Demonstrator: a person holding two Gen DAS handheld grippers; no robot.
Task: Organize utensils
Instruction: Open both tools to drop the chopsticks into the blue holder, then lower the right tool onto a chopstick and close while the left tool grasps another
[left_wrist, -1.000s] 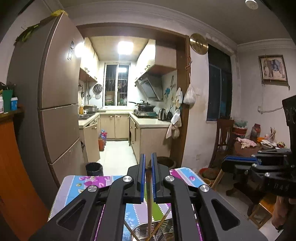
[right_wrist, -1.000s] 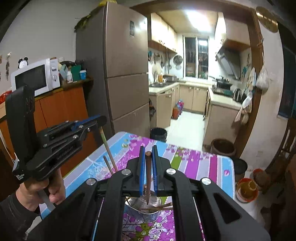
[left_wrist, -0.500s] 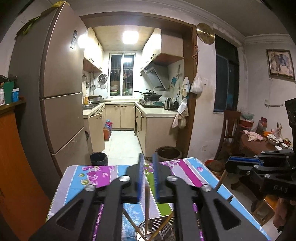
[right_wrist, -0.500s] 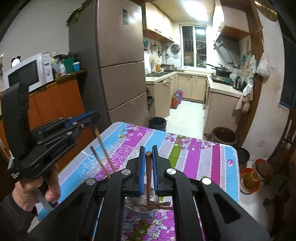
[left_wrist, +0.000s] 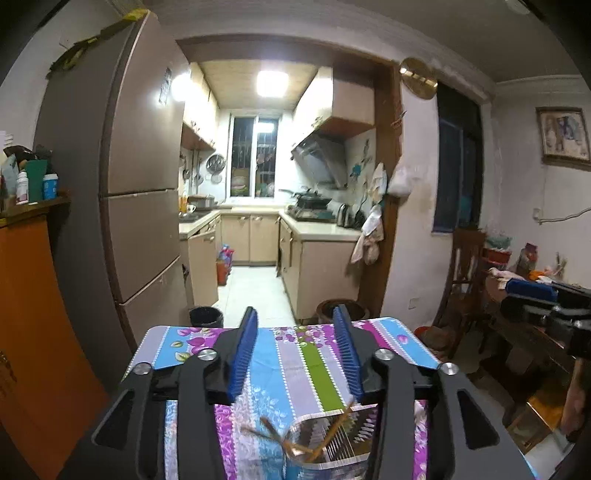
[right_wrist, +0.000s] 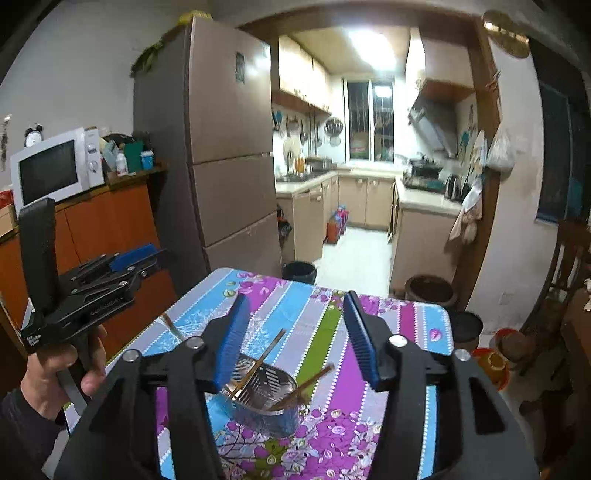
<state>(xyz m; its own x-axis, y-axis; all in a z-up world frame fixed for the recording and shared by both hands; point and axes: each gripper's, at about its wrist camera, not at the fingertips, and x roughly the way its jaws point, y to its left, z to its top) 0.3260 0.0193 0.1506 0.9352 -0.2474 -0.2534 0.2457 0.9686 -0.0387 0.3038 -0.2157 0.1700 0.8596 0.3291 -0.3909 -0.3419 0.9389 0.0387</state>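
The right wrist view is showing what the left cannot: the whole steel utensil holder (right_wrist: 264, 397) sitting tilted on the striped floral tablecloth (right_wrist: 406, 317), with a person's left hand (right_wrist: 55, 373) beside the table working the left gripper (right_wrist: 138, 258) out past the table's left edge. The left wrist view is catching only the holder's slotted upper rim (left_wrist: 332, 439) low in frame, but it is giving a glimpse of the right gripper (left_wrist: 532, 291) off to the holder's right, past the table's right edge. The left gripper (left_wrist: 295, 354) has just been opening, its blue pads standing well apart with nothing between them; the right gripper (right_wrist: 295, 332) has likewise just been opening and is gripping nothing. The chopsticks (right_wrist: 258, 363) are resting in the holder: the right view is showing two leaning out of it, one to the left and one to the right, plus a third thin stick (right_wrist: 171, 326) lying or standing just left of the holder, though motion blur is making that one hard to call. The left view is showing roughly three blurred sticks (left_wrist: 334, 430) crossing above the rim. There is one holder, one table, two grippers. Beyond the holder the cloth is lying bare all the way to the far edge, and past that edge a dark bin (right_wrist: 299, 271) is standing on the floor before the kitchen aisle, with the tall fridge (right_wrist: 229, 147) to the far left of the holder.
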